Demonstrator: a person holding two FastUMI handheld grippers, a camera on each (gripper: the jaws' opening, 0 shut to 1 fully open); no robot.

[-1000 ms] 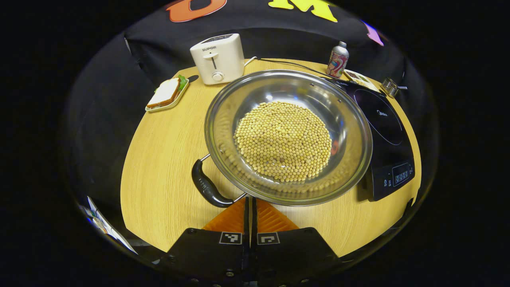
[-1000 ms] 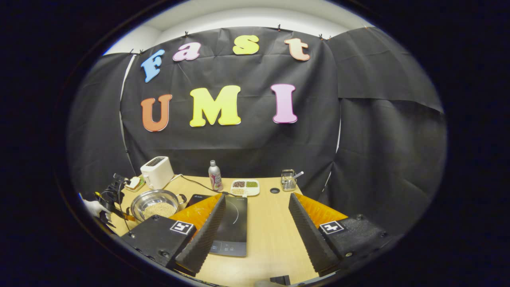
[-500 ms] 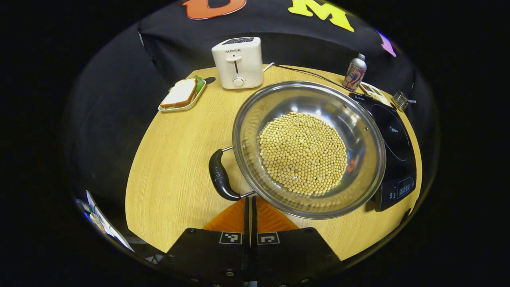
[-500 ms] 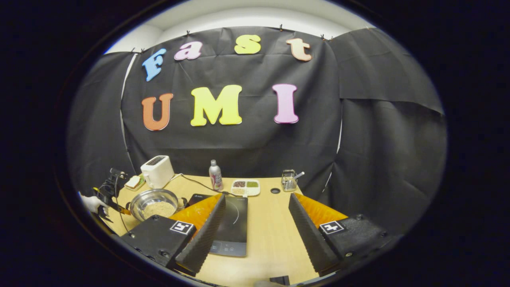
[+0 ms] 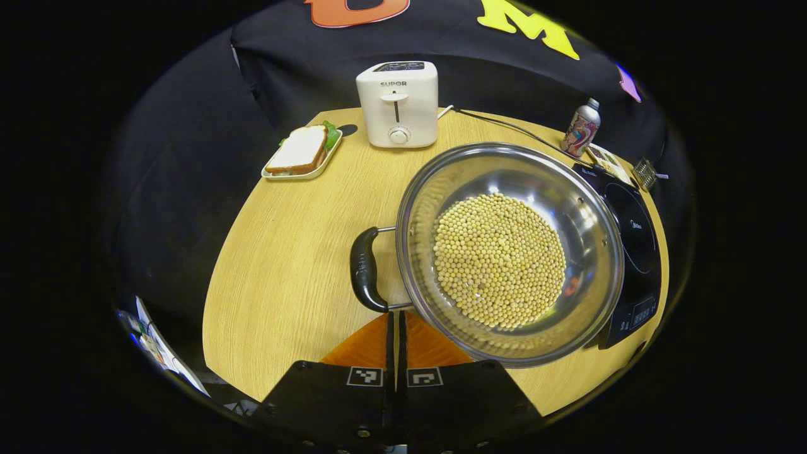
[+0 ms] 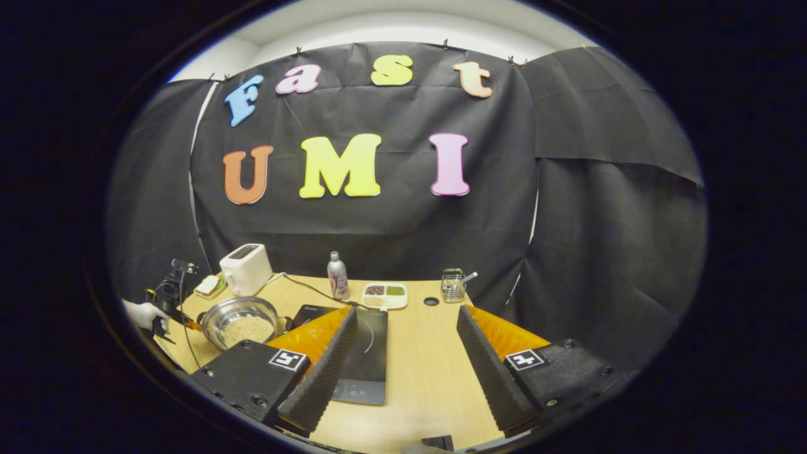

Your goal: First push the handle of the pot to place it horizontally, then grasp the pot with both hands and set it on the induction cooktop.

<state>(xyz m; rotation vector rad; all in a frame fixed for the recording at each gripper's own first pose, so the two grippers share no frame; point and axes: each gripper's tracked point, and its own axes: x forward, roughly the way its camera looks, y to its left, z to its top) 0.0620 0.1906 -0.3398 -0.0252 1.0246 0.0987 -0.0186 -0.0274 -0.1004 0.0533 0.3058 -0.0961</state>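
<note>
Two claws: the left claw (image 5: pixel 397 328), pressed together, sits just below the pot (image 5: pixel 510 252) handle (image 5: pixel 364 270) at lower centre; the right claw (image 6: pixel 403 353), spread, hangs over the cooktop (image 6: pixel 365 353), farther off.

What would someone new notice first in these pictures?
A wide shiny steel pot heaped with pale yellow beans sits mid-table, its black loop handle just ahead of the left gripper, whose jaws are shut. A white toaster stands behind; a black induction cooktop lies beside.
</note>
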